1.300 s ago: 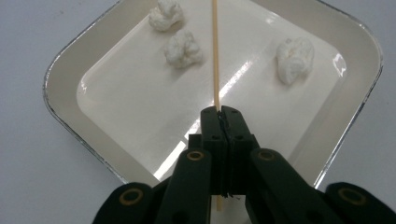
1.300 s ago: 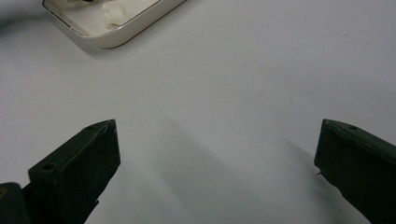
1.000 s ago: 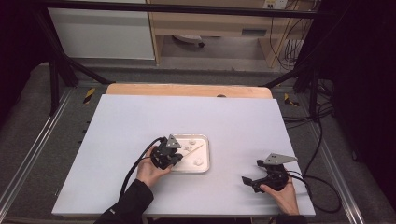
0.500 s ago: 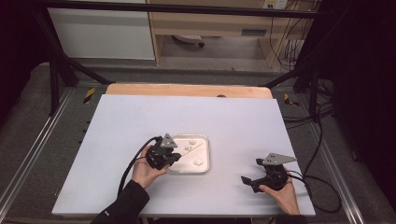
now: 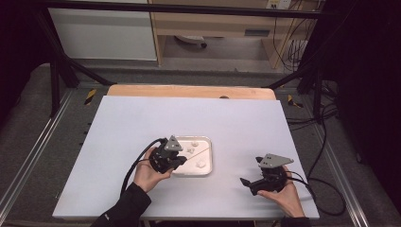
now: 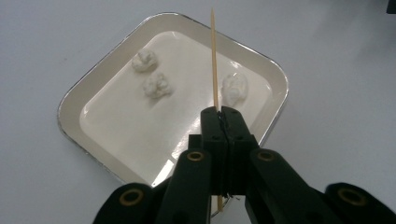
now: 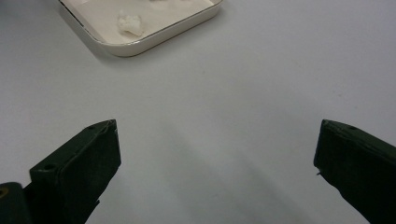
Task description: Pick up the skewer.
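Three small white lumps (image 6: 158,85) lie in one shallow cream tray (image 6: 95,81) with a bright metal rim and rounded corners, standing on the pale desk (image 5: 142,123). In the left gripper view two of the lumps sit close together toward the tray's far-left part, and the third (image 6: 235,88) lies apart from them, just to the right of a thin wooden skewer (image 6: 214,60). In the right gripper view one lump (image 7: 130,23) shows near the tray's near rim (image 7: 154,39).

One skewer is clamped between the fingers (image 6: 212,130) of the left gripper (image 6: 223,114), which are pressed together on it. The stick passes up between their tips and runs on over the tray floor, its pointed end reaching above the far rim in that view; a short stub shows below the fingers. It touches none of the lumps as far as can be seen. In the high view the left gripper (image 5: 182,158) hangs over the tray's left edge (image 5: 208,142), held by the person's left hand (image 5: 146,172).

Two grippers are in use. The right gripper (image 7: 215,163) has its fingers (image 7: 88,154) spread wide with nothing but bare desk between them, the tray well ahead of it. In the high view it (image 5: 248,183) rests low at the desk's near-right part in the right hand (image 5: 286,194), well apart from the tray.
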### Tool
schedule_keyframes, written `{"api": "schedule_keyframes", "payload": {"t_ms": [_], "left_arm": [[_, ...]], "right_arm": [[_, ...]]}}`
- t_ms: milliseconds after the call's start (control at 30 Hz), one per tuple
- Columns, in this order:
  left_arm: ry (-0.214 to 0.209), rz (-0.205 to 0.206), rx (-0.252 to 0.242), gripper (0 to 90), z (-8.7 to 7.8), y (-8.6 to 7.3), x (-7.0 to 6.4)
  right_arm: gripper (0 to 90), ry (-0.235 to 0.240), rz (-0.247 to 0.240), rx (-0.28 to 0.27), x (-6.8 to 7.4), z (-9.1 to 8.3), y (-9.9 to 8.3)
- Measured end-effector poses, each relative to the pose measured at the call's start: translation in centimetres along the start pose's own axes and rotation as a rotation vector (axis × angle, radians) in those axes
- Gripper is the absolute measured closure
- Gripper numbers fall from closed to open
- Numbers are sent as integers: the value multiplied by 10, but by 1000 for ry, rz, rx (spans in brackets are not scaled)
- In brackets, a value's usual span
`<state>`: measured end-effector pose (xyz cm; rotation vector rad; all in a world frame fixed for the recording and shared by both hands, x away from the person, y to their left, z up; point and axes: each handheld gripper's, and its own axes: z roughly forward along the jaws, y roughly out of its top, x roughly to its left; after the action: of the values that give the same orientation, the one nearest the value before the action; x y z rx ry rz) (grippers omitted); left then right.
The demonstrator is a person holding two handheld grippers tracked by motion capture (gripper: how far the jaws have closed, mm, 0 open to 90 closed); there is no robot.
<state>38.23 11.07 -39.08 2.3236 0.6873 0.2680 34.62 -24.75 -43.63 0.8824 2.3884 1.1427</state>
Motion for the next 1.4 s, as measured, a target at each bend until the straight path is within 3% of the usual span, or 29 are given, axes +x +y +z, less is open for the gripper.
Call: {"api": "schedule_keyframes", "payload": {"t_ms": [233,567,733,767,1100,1167,1200,1233,1400], "left_arm": [[-19,39,3,888,3,10,-13],[-46,96,13,888,10,26,-30],[-63,108,12,888,15,30,-38],[-64,112,12,888,16,31,-40],[-83,160,45,888,29,45,-58],[-85,167,49,888,31,47,-59],[-86,168,49,888,32,48,-61],[-89,170,49,888,32,49,-61],[-99,176,59,888,37,51,-65]], "right_arm": [[17,-21,-91,26,6,-2,7],[72,-61,-291,58,21,3,21],[93,-73,-357,65,26,5,26],[104,-81,-392,74,28,6,28],[206,-89,-579,120,40,12,35],[216,-88,-587,126,41,13,35],[240,-91,-625,134,42,14,35],[240,-91,-625,134,42,14,35],[312,-86,-722,119,43,15,36]]}}
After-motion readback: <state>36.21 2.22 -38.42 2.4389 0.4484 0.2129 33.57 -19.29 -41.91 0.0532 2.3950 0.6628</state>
